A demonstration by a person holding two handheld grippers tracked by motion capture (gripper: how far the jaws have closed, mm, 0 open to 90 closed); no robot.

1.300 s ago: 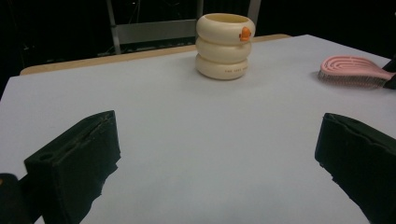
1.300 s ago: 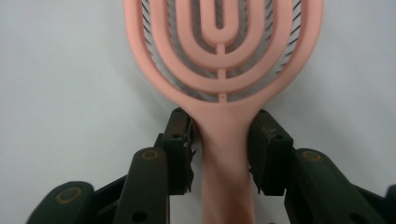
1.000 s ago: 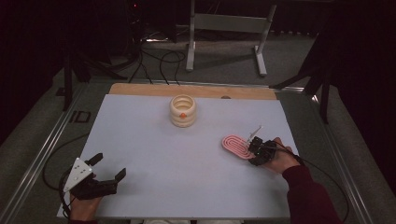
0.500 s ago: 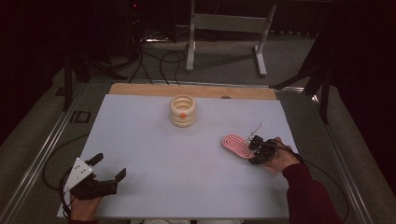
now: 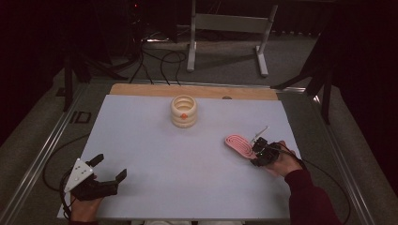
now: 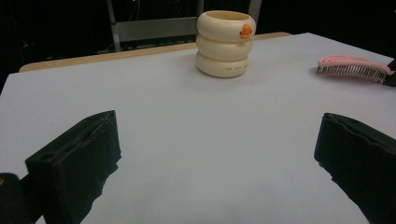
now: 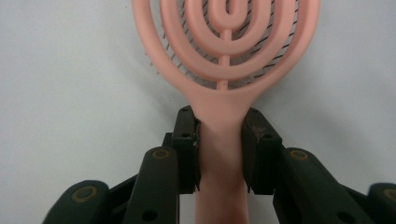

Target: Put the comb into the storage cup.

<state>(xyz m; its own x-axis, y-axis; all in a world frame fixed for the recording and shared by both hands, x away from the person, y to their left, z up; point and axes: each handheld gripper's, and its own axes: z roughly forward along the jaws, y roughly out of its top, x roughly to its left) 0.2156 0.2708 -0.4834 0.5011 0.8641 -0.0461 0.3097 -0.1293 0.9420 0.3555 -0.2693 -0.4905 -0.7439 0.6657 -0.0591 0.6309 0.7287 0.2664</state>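
Note:
A pink hairbrush lies bristles down on the white table at the right. My right gripper is at its near end. In the right gripper view the gripper has just been closing, and both pads press on the neck of the hairbrush. My left gripper rests near the front left corner, open with nothing between its jaws. A cream cup made of stacked rings, with an orange mark, stands upright at the back middle; the left gripper view shows the cup and the hairbrush far ahead.
A wooden strip runs along the table's far edge. Metal rails border the sides. Beyond the table, cables and a metal stand sit on the floor.

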